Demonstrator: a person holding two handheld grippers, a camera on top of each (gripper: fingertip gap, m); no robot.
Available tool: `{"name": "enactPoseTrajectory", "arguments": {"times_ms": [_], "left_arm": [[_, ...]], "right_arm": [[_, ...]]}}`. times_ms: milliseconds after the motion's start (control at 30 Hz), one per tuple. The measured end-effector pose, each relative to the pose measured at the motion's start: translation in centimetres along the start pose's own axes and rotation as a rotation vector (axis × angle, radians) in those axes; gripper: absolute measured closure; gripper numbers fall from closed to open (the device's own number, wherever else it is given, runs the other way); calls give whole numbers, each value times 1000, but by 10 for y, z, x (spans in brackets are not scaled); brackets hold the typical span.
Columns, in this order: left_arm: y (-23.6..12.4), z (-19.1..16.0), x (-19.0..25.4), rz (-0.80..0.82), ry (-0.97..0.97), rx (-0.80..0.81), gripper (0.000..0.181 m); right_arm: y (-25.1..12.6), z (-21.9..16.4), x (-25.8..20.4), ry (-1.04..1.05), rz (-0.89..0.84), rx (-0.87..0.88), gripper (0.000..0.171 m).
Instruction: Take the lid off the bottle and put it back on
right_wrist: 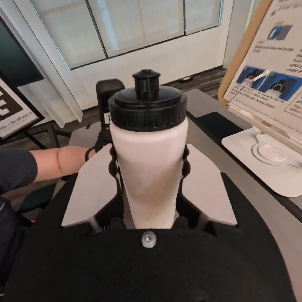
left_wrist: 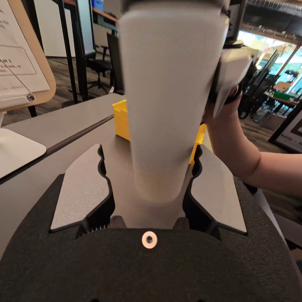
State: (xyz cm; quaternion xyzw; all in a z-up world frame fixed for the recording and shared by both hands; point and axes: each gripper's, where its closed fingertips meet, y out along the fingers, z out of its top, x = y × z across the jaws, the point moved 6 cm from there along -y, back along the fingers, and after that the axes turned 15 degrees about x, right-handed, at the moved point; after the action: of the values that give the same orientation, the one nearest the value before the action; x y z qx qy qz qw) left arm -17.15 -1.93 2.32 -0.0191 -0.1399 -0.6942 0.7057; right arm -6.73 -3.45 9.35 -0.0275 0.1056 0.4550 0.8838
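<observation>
With the right tongs (right_wrist: pixel 149 165) clamped on the bottle (right_wrist: pixel 149 163) and the left tongs (left_wrist: pixel 149 163) spread loose around it, twisting the lid (right_wrist: pixel 147 112) above could spin the bottle.

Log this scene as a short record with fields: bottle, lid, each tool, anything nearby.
bottle: white, upright
lid: black, on the bottle
right tool: shut on bottle body, below the lid
left tool: open, around the bottle, gap on one side
nearby: yellow holder behind bottle, on grey table
</observation>
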Motion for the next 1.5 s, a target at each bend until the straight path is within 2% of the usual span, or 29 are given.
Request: {"name": "enactPoseTrajectory", "arguments": {"times_ms": [133, 233, 333, 433, 500, 600, 733, 1033, 1200, 1333, 1433, 1500], "left_arm": [[-2, 7, 1, 3, -35, 14, 80], [1, -1, 1, -2, -48, -45, 82], [5, -16, 1, -18, -85, -111, 86], [8, -32, -1, -20, -125, -170, 86], [10, -39, -2, -27, -152, -206, 86], [11, -44, 0, -35, -149, -238, 85], [11, -45, 0, -32, -120, -260, 85], [12, -51, 0, -37, -124, -302, 85], [12, -54, -2, -22, -108, -338, 83], [7, -35, -8, 29, -78, -306, 77], [-9, 2, -14, 94, -6, -258, 78], [-31, 34, -26, 221, 100, -272, 78]], "right_arm": [[-83, 71, -2, -80, -214, 187, 92], [-155, 99, -3, -110, -423, 231, 92], [-203, 96, 7, -60, -679, 158, 92], [-227, 71, 41, 21, -908, -38, 92], [-232, 45, 72, 143, -980, -179, 92], [-233, 4, 111, 309, -987, -356, 91], [-236, -43, 137, 427, -1006, -603, 92], [-242, -103, 155, 581, -1064, -865, 92], [-239, -128, 154, 633, -1009, -971, 91], [-236, -118, 152, 589, -1000, -914, 95], [-237, -76, 138, 452, -1006, -749, 95], [-249, -41, 133, 310, -1086, -607, 97]]}}
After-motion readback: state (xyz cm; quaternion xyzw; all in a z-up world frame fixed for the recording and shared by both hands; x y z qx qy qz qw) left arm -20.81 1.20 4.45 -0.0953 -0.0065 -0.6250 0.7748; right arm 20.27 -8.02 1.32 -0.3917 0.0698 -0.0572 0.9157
